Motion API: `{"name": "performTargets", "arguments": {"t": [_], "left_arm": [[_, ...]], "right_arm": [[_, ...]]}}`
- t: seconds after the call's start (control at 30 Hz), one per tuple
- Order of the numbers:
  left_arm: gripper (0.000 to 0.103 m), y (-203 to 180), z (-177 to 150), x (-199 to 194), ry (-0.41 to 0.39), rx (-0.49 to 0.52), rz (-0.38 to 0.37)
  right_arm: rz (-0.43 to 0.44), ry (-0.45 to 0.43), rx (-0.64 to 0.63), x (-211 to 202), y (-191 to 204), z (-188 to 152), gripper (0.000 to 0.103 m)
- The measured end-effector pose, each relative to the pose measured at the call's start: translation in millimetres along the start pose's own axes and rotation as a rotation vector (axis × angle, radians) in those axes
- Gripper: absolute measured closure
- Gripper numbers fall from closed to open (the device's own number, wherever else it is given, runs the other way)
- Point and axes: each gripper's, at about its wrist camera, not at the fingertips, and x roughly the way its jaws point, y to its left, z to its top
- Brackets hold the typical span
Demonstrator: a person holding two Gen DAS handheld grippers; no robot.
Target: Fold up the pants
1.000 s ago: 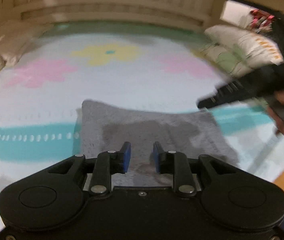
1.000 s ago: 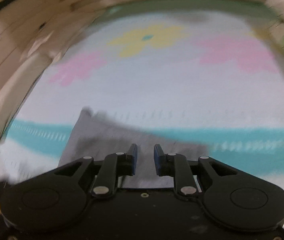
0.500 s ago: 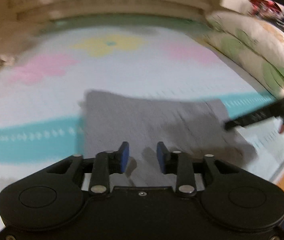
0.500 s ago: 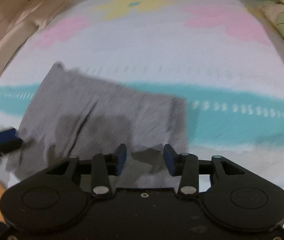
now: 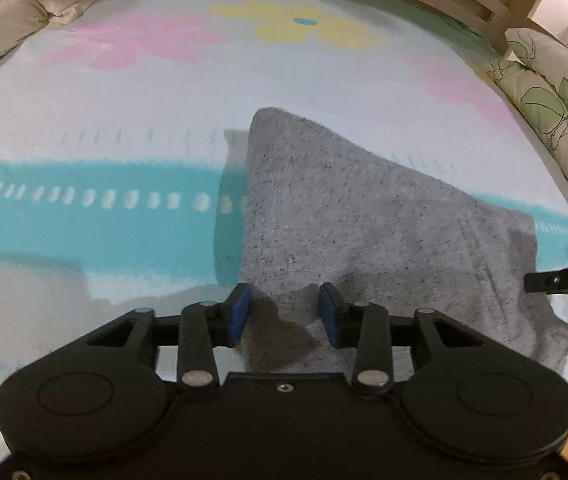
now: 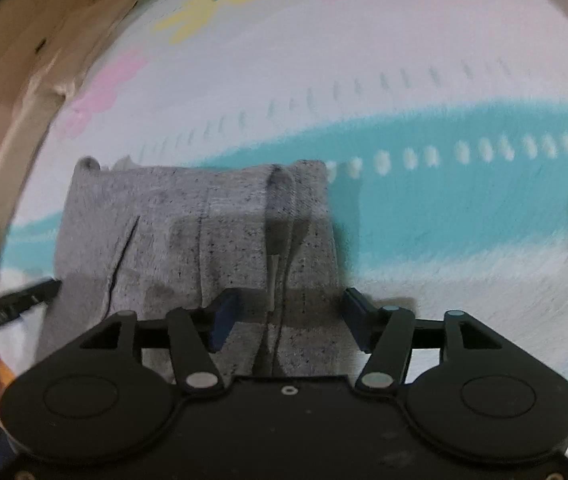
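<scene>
The left tool point(image 5: 284, 316) hangs with its jaws apart over the near edge of the grey pants point(image 5: 363, 220), gripping nothing. The pants lie folded into a heathered grey rectangle on the bed's flowered bedspread point(image 5: 84, 216), across its teal stripe. The right tool point(image 6: 285, 320), jaws spread wide, straddles their seamed near edge point(image 6: 204, 232) without clamping.
</scene>
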Motion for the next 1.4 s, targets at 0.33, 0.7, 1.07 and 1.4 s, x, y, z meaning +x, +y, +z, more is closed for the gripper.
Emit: {"name": "performTargets", "arguments": {"t": [0.33,0.7,1.07,1.4], "left_arm": [[0.039,5,7,23,-0.003,-0.074,-0.026],[0.083,9,16,22,-0.004,-0.141,-0.129],[0.088,-12,29,-23,-0.153,-0.077,-0.085],[0.088,9,147,-27,-0.278,-0.038,0.058]], "right_arm": [[0.029,-0.060,-0.072,5,4,4,0.033],[0.034,-0.045,-0.059,6,18,9,0.075],[-0.062,-0.198,-0.185,-41,77,23,0.090],[-0.035,-0.356,-0.226,-29,140,118,0.091]]}}
